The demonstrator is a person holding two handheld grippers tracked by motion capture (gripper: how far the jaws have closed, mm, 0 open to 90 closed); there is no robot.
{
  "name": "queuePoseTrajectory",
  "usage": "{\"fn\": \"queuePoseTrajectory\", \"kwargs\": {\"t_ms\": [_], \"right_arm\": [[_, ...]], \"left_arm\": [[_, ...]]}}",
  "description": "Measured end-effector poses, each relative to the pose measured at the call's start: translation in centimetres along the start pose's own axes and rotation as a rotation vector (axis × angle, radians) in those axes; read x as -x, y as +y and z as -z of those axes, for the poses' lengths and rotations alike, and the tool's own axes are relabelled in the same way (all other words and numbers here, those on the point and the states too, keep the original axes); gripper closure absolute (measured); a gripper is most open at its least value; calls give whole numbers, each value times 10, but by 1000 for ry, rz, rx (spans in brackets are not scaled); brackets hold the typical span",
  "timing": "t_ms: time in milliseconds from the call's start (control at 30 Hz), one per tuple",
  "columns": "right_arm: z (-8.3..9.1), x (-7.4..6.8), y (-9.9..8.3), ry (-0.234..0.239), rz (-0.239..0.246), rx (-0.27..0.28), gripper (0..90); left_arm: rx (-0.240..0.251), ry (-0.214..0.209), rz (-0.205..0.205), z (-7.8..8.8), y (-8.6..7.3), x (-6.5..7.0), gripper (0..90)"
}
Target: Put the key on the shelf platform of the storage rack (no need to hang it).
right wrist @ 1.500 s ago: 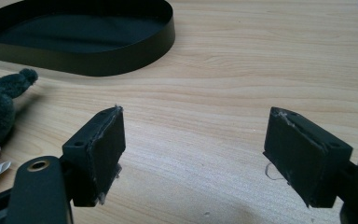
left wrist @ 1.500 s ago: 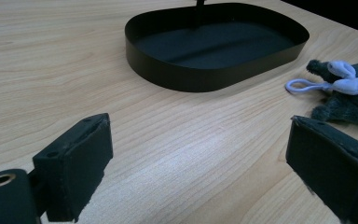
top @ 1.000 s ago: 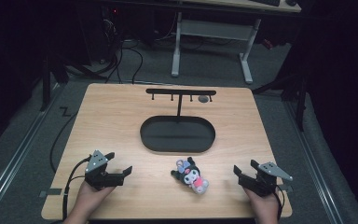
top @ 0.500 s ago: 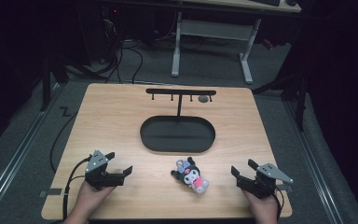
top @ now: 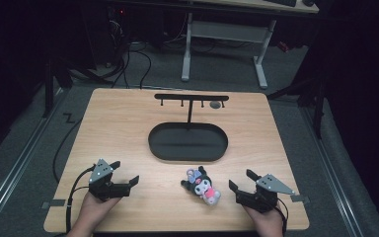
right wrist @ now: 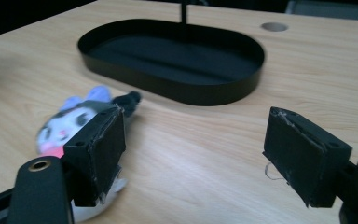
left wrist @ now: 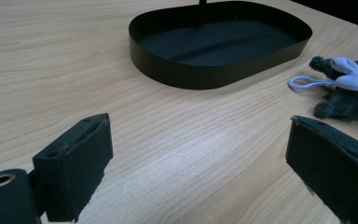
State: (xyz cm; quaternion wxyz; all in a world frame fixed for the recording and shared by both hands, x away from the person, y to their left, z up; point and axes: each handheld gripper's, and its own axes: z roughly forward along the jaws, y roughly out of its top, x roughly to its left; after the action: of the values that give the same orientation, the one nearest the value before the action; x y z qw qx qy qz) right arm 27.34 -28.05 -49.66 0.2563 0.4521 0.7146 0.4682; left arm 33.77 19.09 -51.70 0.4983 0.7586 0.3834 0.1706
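Two grippers flank the small black-and-pink plush doll keychain, which lies flat on the light wooden desk near its front edge, a little right of centre, just in front of the black oval metal tray; the doll's long axis runs diagonally, head with lilac loop toward the tray, pink body toward the front right corner; the right gripper stands just beside it, jaws apart and empty, the doll lying to its left, partly behind its left pad; the left gripper sits well apart near the front left corner, jaws likewise spread on nothing; judgement: the right hand has the shorter reach and should close across the doll's narrow body.
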Motion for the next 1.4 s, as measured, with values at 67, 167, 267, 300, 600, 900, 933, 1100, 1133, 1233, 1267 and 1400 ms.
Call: {"fn": "queuePoseTrajectory", "kwargs": {"t_ms": [67, 167, 267, 300, 600, 900, 933, 1100, 1133, 1233, 1267, 1400], "right_arm": [[-3, -7, 1, 19, 10, -8, 208], [-7, -17, 4, 55, 24, -5, 197], [-12, -28, 4, 86, 26, -14, 153], [-12, -28, 4, 86, 26, -14, 153], [-22, -45, 3, 127, 62, -68, 149], [-35, -65, -3, 154, 103, -162, 218], [-35, -65, -3, 154, 103, -162, 218], [-46, -71, -12, 164, 156, -257, 225], [-48, -71, -13, 160, 154, -271, 236], [-52, -72, -14, 153, 162, -290, 266], [-52, -72, -14, 153, 162, -290, 266], [-56, -68, -14, 157, 151, -328, 387]], "left_arm": [[-6, 1, -10, 1, -1, 1, 78], [-1, 5, -2, 3, -1, 1, 79], [5, 9, 4, 6, -2, 0, 78], [1, 10, 4, 6, -2, 0, 78], [-10, 16, -1, 6, -4, -2, 78], [-12, 10, 6, 6, -5, -3, 79], [-8, 10, 5, 6, -4, -3, 79], [-8, -1, -7, 1, -1, -1, 79], [-10, -4, -9, -1, -1, 0, 79], [-8, -6, -12, -2, 0, 0, 79], [-8, -6, -12, -2, 0, 0, 79], [-12, -3, -11, -1, -1, -1, 79]]}}
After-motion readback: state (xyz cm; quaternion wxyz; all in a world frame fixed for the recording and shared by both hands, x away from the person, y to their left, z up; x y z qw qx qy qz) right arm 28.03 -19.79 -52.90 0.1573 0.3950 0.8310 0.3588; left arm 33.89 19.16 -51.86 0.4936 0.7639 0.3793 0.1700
